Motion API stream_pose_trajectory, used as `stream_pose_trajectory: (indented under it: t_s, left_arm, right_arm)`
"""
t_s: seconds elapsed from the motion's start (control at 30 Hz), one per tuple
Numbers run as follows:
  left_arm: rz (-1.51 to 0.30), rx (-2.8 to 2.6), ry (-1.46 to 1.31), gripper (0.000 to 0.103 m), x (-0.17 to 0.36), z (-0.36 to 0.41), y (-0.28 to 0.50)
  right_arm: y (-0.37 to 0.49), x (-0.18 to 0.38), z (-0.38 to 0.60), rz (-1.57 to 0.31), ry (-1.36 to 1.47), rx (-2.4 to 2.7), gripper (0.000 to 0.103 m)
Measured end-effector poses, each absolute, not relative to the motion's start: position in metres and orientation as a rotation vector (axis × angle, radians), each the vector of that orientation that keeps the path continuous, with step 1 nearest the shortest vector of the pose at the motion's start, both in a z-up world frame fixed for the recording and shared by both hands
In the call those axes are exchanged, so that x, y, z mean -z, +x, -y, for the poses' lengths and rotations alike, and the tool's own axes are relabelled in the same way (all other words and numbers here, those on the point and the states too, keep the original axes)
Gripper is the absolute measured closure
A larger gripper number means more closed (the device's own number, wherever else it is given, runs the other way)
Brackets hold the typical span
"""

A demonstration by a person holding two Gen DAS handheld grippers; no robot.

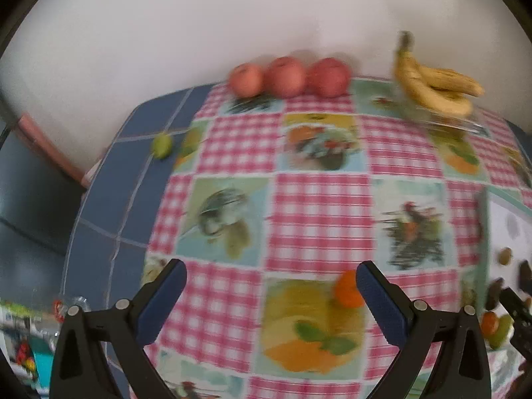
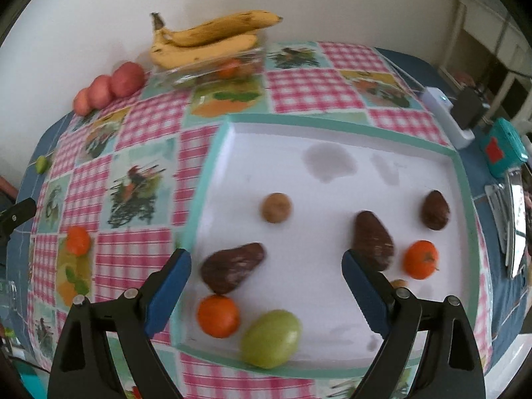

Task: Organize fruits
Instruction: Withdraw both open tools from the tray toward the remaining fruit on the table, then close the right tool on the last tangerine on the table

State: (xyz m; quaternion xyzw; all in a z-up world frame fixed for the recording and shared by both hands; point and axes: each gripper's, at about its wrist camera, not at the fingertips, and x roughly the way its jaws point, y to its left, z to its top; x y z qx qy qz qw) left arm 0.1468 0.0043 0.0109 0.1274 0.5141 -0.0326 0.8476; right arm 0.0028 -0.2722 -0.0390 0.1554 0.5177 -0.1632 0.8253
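Both grippers gape empty: the left gripper [image 1: 271, 294] near a tangerine [image 1: 347, 288] on the cloth [image 1: 319, 206], the right gripper [image 2: 266, 282] over the tray [image 2: 332, 179].

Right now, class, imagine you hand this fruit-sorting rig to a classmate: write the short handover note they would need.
Left gripper: open, empty, above the tablecloth near a loose orange fruit.
Right gripper: open, empty, over the white tray.
In the tray: three dark brown fruits, two orange ones, a green fruit and a small round brown one.
Three red apples sit in a row at the far edge; bananas lie on a clear dish.
A small green fruit lies alone on the blue cloth.
Sorted so far: apparently apples and bananas. Left: likely the tray's mix and the two strays.
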Motion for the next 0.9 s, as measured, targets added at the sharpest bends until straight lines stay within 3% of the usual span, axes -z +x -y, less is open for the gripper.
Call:
stream_pose_trajectory:
  t_s: [0.57, 0.9]
  left_arm:
    - [-1.159, -0.120, 0.317, 0.000, 0.011, -0.101, 0.164]
    - [-1.220, -0.146, 0.330, 0.000, 0.030, -0.121, 0.179]
  right_arm:
    - [0.067, 0.037, 0.160, -1.143, 0.273, 0.148, 0.011]
    - [0.113, 0.048, 0.095, -1.184, 0.270, 0.050, 0.011]
